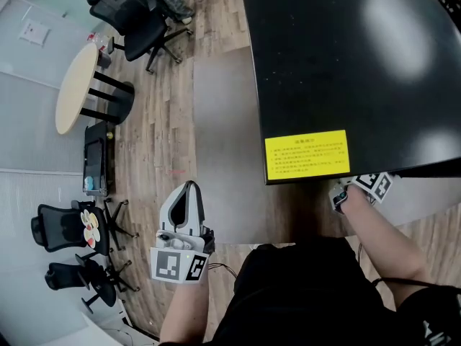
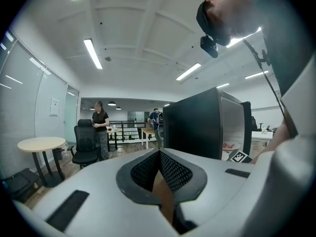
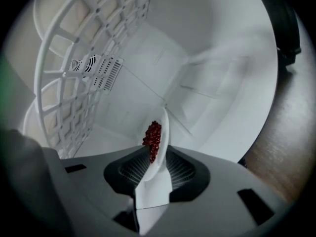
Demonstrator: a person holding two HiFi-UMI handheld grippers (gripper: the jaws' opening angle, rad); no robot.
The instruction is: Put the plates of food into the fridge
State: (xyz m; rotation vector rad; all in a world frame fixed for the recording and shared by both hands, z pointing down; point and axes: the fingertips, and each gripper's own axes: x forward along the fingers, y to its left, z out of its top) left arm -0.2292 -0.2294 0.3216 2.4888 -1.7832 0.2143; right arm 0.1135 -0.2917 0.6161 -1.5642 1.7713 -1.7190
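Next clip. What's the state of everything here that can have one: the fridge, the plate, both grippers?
fridge: open, white interior showing.
plate: inside the fridge, red food on it, rim between the right gripper's jaws.
right gripper: reaching into the fridge, jaws slightly apart around the plate.
left gripper: shut, empty, held in the air beside the fridge.
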